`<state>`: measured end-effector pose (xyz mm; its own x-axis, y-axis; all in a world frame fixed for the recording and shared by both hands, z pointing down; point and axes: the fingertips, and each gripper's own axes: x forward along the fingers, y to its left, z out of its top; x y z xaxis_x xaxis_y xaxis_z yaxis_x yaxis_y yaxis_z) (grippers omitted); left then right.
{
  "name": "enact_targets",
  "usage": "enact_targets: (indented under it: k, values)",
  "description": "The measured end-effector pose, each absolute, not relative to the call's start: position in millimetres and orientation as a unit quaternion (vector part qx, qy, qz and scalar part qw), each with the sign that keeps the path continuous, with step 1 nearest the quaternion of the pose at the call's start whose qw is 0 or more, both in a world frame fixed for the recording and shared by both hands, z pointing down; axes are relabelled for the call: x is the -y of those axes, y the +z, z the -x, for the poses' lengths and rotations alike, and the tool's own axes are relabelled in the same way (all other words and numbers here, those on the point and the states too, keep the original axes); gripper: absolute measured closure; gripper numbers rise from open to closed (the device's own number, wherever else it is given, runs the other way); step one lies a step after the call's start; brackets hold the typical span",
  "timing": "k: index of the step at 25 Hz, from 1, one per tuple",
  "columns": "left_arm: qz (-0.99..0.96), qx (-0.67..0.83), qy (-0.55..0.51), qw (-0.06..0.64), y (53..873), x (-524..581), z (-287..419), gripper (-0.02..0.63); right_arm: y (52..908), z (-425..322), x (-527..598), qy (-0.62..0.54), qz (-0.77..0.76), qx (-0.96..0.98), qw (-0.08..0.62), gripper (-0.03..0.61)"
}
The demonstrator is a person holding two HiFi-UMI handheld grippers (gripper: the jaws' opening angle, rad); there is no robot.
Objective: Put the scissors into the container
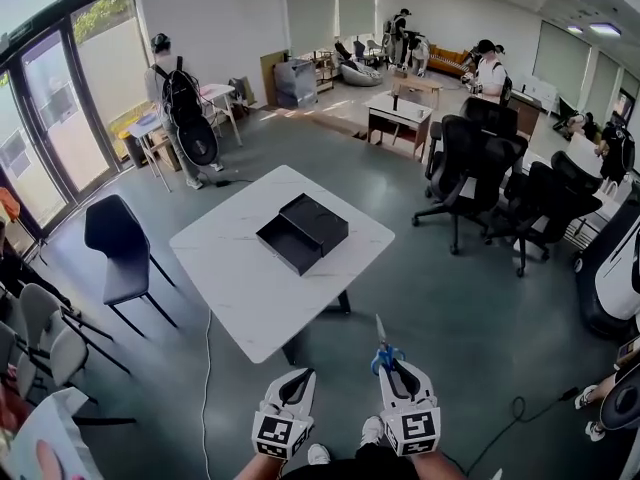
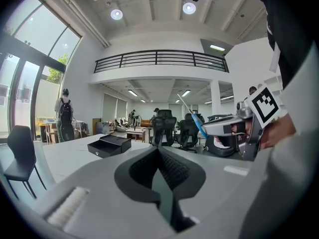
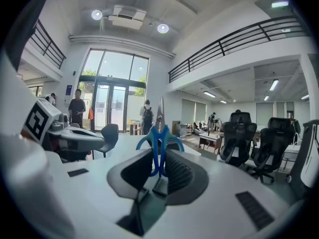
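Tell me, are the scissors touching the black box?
Apart. In the head view the scissors stick up from the right tool near the person, over the floor, while the black box sits far off on the white table.

Pale grey shells on left hand-held gripper [image 1: 299, 376] and right hand-held gripper [image 1: 396, 365]; black ribbed pads [image 3: 177, 173]; black-and-white square marker cubes [image 1: 277, 434]. Dark top [image 1: 372, 466], white shoes [image 1: 318, 455].

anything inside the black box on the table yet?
Nothing visible inside the open black rectangular box; its dark interior could hide small items. The blue-handled scissors sit clamped in the right tongs.
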<state>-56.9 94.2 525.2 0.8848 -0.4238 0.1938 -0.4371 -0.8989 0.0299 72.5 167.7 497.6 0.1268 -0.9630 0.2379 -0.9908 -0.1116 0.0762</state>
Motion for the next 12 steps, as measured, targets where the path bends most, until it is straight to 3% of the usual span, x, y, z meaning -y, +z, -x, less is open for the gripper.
enact_targets:
  k: [12]
  values:
    - [-0.951,0.29,0.101,0.041,532,-65,-4,0.604,513,-138,-118,0.071,-0.687,0.713,0.121,0.495]
